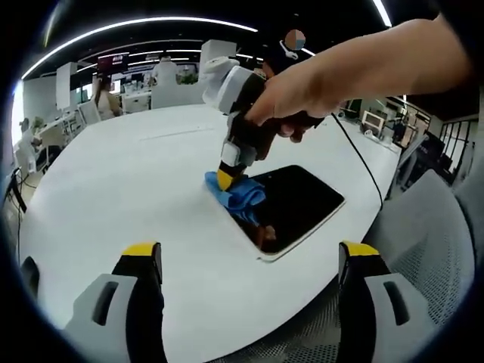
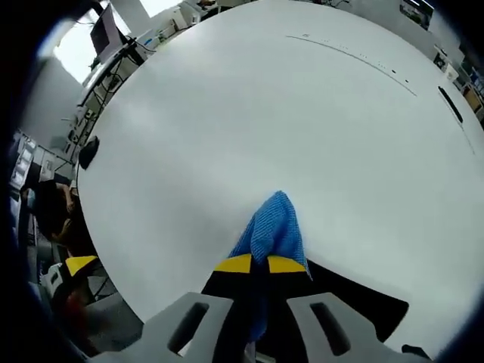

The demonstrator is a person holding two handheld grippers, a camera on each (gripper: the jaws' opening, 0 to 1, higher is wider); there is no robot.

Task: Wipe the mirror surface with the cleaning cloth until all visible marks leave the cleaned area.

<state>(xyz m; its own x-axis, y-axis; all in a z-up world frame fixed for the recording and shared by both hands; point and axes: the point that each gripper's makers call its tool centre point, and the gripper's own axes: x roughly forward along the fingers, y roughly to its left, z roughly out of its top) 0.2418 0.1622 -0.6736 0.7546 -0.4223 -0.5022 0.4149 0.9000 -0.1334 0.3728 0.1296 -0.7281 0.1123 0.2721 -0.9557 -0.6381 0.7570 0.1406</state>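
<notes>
The left gripper view looks from the near edge of the white table (image 1: 136, 181) toward the mirror (image 1: 302, 204), some way off. The right gripper view sits just above the mirror (image 2: 355, 299), facing across the table (image 2: 265, 113). Both show the cloth (image 1: 238, 193) (image 2: 274, 227).

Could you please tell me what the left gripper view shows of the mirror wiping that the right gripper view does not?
Left gripper view: the whole dark mirror with its pale frame, the person's hand holding the right gripper from outside, a grey mesh chair, and the left gripper, jaws apart with nothing between them.

Right gripper view: a close look along the right gripper, jaws closed on the cloth.

Both: the blue cloth at the mirror's edge, the mirror, and the white table.
</notes>
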